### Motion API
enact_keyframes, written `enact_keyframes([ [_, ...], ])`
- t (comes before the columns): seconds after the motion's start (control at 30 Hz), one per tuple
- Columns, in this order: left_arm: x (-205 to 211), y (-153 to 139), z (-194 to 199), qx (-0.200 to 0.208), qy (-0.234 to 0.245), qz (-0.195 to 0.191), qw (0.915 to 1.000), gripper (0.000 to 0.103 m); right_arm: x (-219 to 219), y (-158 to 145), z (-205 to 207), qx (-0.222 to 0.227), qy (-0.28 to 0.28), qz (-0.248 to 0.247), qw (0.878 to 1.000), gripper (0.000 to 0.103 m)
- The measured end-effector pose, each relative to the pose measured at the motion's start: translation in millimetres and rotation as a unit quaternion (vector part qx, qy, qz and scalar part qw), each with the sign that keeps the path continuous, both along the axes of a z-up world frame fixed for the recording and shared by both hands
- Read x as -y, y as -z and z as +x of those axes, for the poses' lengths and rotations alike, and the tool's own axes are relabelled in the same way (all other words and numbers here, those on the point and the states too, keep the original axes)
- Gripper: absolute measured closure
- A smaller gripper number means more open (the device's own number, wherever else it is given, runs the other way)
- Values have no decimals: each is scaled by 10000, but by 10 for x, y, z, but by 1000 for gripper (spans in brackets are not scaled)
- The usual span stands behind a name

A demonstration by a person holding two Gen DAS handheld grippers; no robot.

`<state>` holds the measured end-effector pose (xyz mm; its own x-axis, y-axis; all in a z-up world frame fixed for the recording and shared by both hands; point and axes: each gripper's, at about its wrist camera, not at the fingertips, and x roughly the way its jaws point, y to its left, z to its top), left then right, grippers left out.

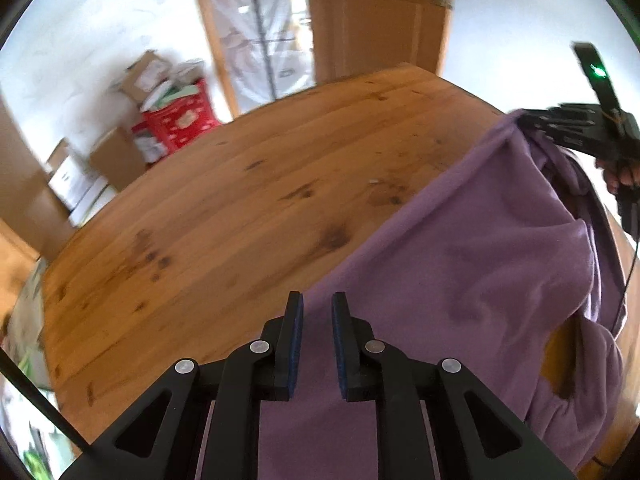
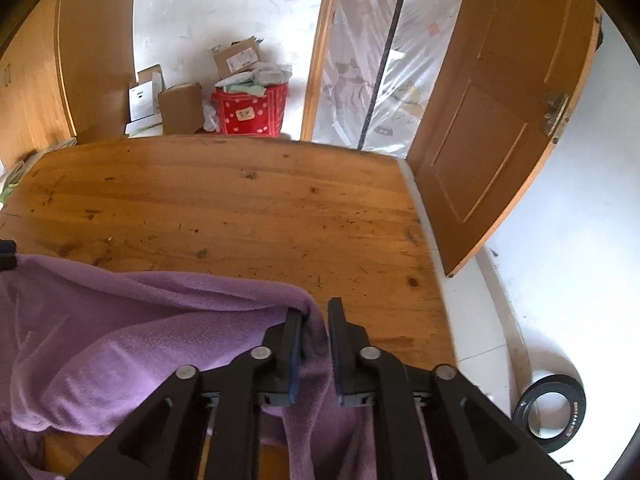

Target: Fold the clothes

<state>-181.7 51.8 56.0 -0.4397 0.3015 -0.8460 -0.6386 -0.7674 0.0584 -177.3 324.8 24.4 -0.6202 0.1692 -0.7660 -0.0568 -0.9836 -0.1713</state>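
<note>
Surface: wooden table (image 2: 248, 200), knotty planks, scuffed.
On it: purple fleece garment (image 2: 132, 344), rumpled, at the near edge.
Far half: bare wood.

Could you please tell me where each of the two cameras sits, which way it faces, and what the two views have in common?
Left wrist: on the left gripper, looking down across the wooden table and purple garment; the right gripper and a hand show at the right edge.
Right wrist: on the right gripper, facing the table's far edge, the door and red bag; garment between its fingers.
Shared: table, garment, bag, door.
</note>
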Motion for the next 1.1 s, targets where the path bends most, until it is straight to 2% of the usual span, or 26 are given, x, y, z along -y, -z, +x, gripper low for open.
enact_keyframes([
  [0.07,152,-54,63,80,-128,98,9998,87,14,-91,81,-53,21,81,10000,83],
  [0.23,503,-196,374,33,-353,208,9992,87,71,-291,336,-13,23,294,9996,83],
  [0.37,744,-267,713,86,-518,392,9979,87,14,-419,512,73,202,251,9995,83],
  [0.5,1006,-310,1111,59,-593,525,9968,87,65,-564,837,-34,197,203,9996,83],
  [0.57,1109,-300,1279,22,-664,495,9966,87,160,-630,1014,-159,24,165,9997,83],
  [0.67,1308,-286,1583,18,-823,568,9950,87,405,-732,1377,-398,-535,-242,9975,83],
  [0.73,1440,-270,1762,36,-961,675,9931,87,606,-764,1605,-478,-943,-481,9932,83],
  [0.87,1655,-188,2090,99,-1323,765,9882,87,1091,-704,2027,-563,-1746,-513,9817,83],
  [1.0,1866,-126,2415,90,-1686,979,9808,87,1495,-517,2295,-391,-2217,-869,9705,81],
  [1.1,2102,-85,2617,70,-2110,1323,9685,87,1865,-321,2474,-254,-2649,-805,9606,79],
])
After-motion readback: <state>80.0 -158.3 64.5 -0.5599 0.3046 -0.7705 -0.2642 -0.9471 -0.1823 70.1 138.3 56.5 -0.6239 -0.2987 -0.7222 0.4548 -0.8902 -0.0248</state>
